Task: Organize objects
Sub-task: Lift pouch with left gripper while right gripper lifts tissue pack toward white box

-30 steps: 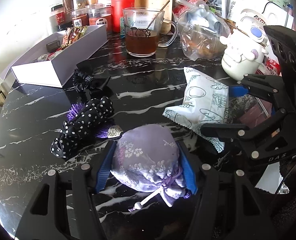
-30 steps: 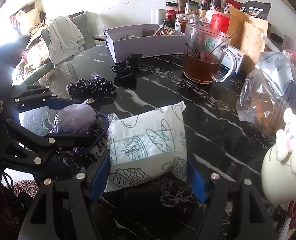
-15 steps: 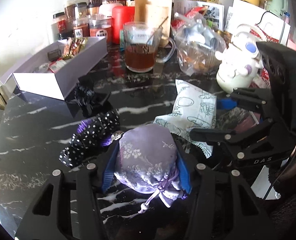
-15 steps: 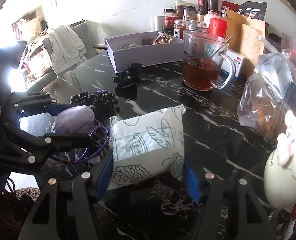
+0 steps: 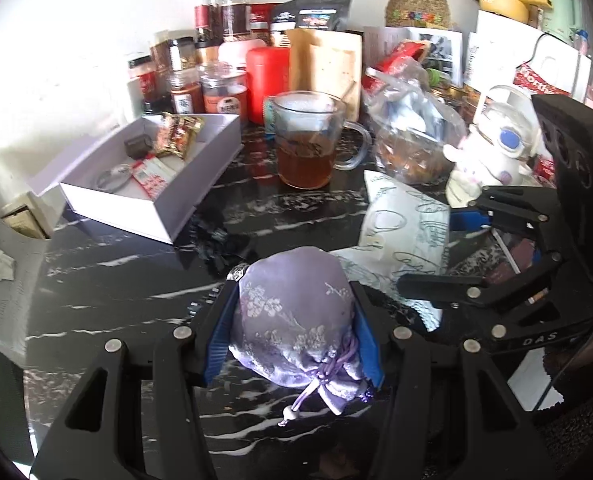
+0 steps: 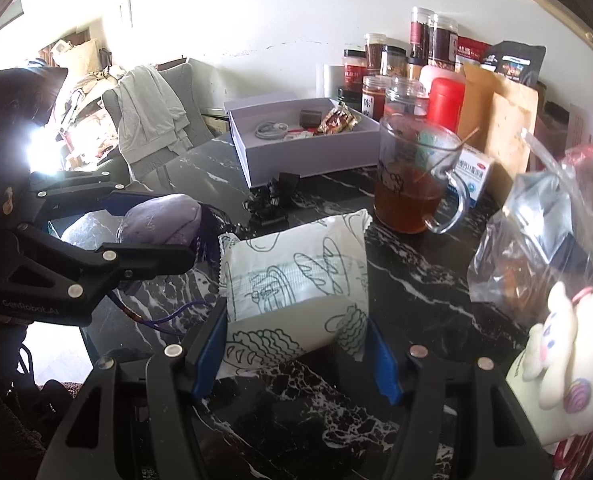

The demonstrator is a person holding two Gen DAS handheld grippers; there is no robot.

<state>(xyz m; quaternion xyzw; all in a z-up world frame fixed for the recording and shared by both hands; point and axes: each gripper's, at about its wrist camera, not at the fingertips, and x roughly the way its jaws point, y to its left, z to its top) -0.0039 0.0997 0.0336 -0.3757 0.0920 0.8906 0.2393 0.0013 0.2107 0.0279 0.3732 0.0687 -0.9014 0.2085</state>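
Note:
My left gripper [image 5: 294, 312] is shut on a lilac embroidered drawstring pouch [image 5: 292, 320], held clear above the black marble table [image 5: 116, 300]. Its cord and bead dangle toward the camera. My right gripper [image 6: 296, 320] is shut on a white snack packet [image 6: 296, 276] printed with line drawings, also lifted off the table. Each view shows the other tool alongside: the right gripper [image 5: 428, 248] with the packet [image 5: 400, 232], and the left gripper [image 6: 156, 228] with the pouch [image 6: 164, 216]. A white open box [image 5: 144, 200] with small items inside lies at the back left.
A black hair clip [image 5: 216, 244] lies in front of the box. Behind stand a glass mug of tea [image 5: 308, 148], a clear plastic bag [image 5: 412, 140], a white figurine cup [image 5: 484, 160] and several jars [image 5: 216, 80]. A chair draped with cloth [image 6: 148, 112] stands past the table's left edge.
Both grippers closed on their items and rose, lifting the pouch and the packet off the table. The polka-dot scrunchie has dropped out of sight behind the pouch.

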